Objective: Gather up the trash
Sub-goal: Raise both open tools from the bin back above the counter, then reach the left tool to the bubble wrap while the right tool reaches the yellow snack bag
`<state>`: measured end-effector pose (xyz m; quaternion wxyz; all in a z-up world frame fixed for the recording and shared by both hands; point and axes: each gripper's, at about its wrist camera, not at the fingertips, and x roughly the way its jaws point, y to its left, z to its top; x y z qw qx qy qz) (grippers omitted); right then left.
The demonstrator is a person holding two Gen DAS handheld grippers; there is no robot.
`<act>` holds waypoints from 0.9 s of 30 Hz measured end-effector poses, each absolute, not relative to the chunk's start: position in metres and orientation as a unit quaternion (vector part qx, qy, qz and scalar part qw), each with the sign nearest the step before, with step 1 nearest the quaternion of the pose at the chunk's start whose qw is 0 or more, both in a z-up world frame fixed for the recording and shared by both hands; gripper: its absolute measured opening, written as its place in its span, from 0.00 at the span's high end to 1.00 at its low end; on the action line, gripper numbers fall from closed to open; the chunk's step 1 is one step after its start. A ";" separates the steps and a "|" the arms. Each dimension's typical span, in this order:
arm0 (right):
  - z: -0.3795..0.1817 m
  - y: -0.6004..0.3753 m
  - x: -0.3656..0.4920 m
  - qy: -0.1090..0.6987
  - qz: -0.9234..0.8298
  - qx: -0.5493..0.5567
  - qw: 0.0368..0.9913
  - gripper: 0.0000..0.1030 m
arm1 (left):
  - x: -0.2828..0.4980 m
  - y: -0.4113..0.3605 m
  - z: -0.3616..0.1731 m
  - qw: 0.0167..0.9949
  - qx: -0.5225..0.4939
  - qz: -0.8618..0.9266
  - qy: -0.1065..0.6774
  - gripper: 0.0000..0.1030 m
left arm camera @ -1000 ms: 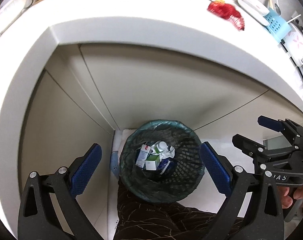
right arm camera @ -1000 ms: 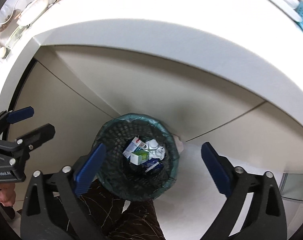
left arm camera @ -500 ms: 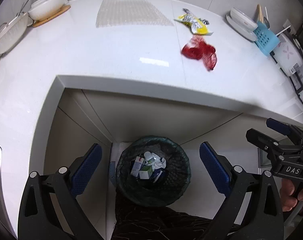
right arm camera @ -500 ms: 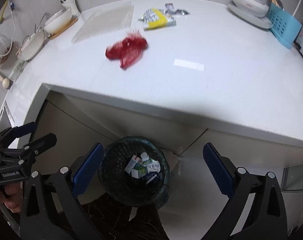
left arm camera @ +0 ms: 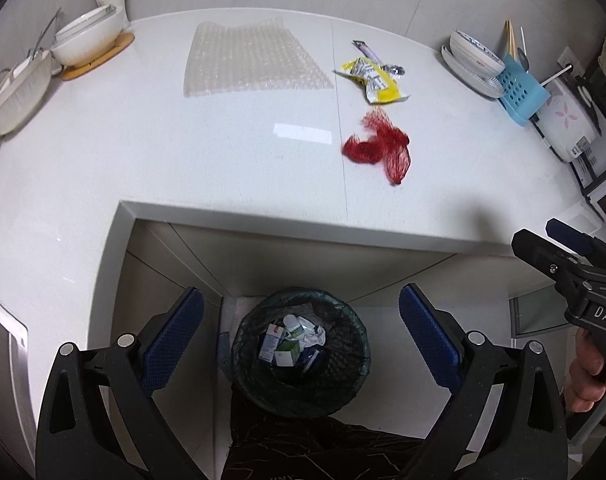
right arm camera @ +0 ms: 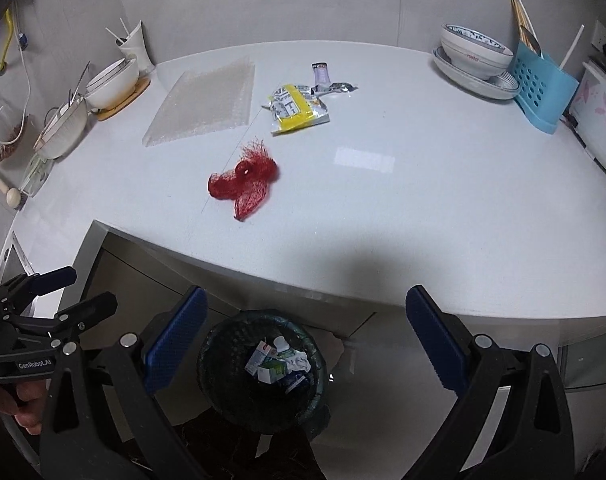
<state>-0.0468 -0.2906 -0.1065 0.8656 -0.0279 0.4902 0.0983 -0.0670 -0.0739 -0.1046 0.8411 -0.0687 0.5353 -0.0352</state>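
A dark mesh trash bin (left arm camera: 239, 344) (right arm camera: 223, 396) stands on the floor under the white counter (left arm camera: 163, 140) (right arm camera: 383, 208), holding cartons and crumpled paper. On the counter lie a red net bag (left arm camera: 377, 146) (right arm camera: 243, 182), a yellow wrapper (left arm camera: 373, 80) (right arm camera: 295, 108), a small purple wrapper (right arm camera: 322, 74) and a sheet of bubble wrap (left arm camera: 243, 56) (right arm camera: 207, 102). My left gripper (left arm camera: 301, 336) (right arm camera: 63, 294) hangs open above the bin, empty. My right gripper (right arm camera: 307, 344) (left arm camera: 543, 240) is open and empty too, to its right.
White bowls (left arm camera: 89, 42) on a wooden coaster and a strainer sit at the counter's left. Stacked bowls (right arm camera: 473, 56), a blue utensil holder (right arm camera: 539, 84) and a rice cooker (right arm camera: 601, 116) stand at the right. Cabinet fronts (left arm camera: 171, 268) close in behind the bin.
Both grippers have risen and tilted up from close over the bin, so the countertop and its trash have come into view. Both stay open and empty.
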 end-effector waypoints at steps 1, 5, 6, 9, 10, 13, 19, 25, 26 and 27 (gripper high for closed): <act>-0.103 -0.290 -0.045 0.487 0.098 -0.029 0.868 0.08 | -0.065 -0.073 -0.100 0.843 -0.068 -0.035 0.533 0.07; -0.088 -0.289 -0.038 0.474 0.099 -0.024 0.875 0.08 | -0.053 -0.071 -0.087 0.846 -0.061 -0.034 0.528 0.07; -0.084 -0.289 -0.036 0.471 0.098 -0.023 0.876 0.08 | -0.050 -0.070 -0.083 0.847 -0.058 -0.032 0.528 0.07; -0.072 -0.287 -0.030 0.463 0.096 -0.021 0.881 0.08 | -0.040 -0.067 -0.075 0.847 -0.060 -0.029 0.528 0.07; -0.069 -0.287 -0.029 0.461 0.094 -0.020 0.882 0.08 | -0.037 -0.065 -0.073 0.846 -0.063 -0.028 0.529 0.07; -0.058 -0.286 -0.023 0.452 0.091 -0.017 0.887 0.08 | -0.027 -0.060 -0.062 0.849 -0.061 -0.022 0.525 0.07; -0.045 -0.281 -0.007 0.444 0.086 -0.016 0.892 0.08 | -0.005 -0.041 -0.048 0.848 -0.080 -0.010 0.523 0.07; -0.045 -0.272 0.017 0.452 0.080 -0.019 0.888 0.08 | 0.027 -0.024 -0.046 0.844 -0.083 0.004 0.530 0.07; -0.045 -0.270 0.023 0.454 0.079 -0.020 0.887 0.08 | 0.032 -0.021 -0.047 0.843 -0.083 0.006 0.532 0.07; -0.046 -0.268 0.027 0.455 0.080 -0.021 0.887 0.08 | 0.038 -0.018 -0.047 0.842 -0.084 0.007 0.533 0.07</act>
